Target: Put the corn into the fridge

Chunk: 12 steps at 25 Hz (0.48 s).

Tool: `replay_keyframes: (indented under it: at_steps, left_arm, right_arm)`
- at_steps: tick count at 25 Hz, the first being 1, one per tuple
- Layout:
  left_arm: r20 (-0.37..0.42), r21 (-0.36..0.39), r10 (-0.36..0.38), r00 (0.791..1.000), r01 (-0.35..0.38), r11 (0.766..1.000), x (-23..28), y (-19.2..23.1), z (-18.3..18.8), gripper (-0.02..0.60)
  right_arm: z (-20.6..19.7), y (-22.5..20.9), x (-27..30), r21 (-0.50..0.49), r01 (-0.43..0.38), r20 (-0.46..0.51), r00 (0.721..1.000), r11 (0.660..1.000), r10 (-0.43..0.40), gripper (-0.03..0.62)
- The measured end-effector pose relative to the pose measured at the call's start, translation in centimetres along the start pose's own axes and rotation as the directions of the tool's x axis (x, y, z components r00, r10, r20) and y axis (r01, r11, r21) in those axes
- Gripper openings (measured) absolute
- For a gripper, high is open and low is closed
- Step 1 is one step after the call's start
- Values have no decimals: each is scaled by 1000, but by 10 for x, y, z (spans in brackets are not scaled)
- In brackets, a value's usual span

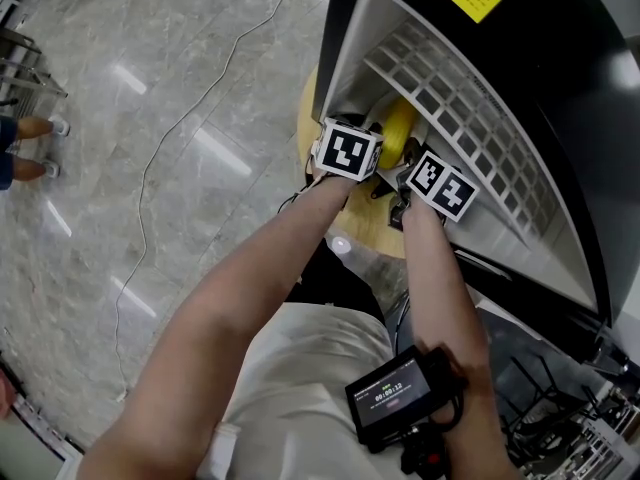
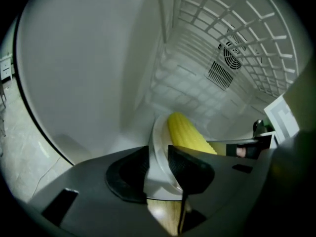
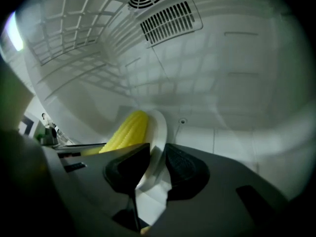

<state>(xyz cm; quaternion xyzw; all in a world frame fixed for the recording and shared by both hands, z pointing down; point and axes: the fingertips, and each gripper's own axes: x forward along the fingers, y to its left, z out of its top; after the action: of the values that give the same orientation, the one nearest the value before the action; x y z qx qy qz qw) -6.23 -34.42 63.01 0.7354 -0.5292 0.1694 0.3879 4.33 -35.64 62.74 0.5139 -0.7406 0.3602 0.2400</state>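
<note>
A yellow corn cob (image 1: 398, 131) lies on a white plate (image 2: 157, 147) held at the mouth of the open fridge (image 1: 560, 58). My left gripper (image 2: 160, 164) is shut on the plate's rim, with the corn (image 2: 185, 132) just beyond its jaws. My right gripper (image 3: 155, 164) is shut on the opposite side of the plate (image 3: 159, 127), the corn (image 3: 126, 130) to its left. In the head view both marker cubes sit side by side in front of the white fridge interior, hiding the plate.
A white wire shelf (image 1: 450, 98) runs above the plate inside the fridge, and a fan vent (image 3: 168, 16) sits on the back wall. A round wooden table (image 1: 360, 228) stands below the grippers. A cable (image 1: 190, 108) trails over the marble floor; someone's feet (image 1: 35, 148) stand far left.
</note>
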Motion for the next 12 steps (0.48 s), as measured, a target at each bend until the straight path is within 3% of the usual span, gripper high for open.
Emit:
replay_keyframes:
  at_steps: [5, 12]
  left_arm:
    - [44, -27, -14, 999, 15, 1000, -10, 1, -1, 104]
    - [91, 78, -38, 995, 31, 996, -29, -1, -1, 104]
  right_arm:
    - [0, -1, -6, 10, 10, 43, 999, 1000, -11, 80]
    - [11, -6, -11, 14, 31, 116, 993, 999, -33, 80]
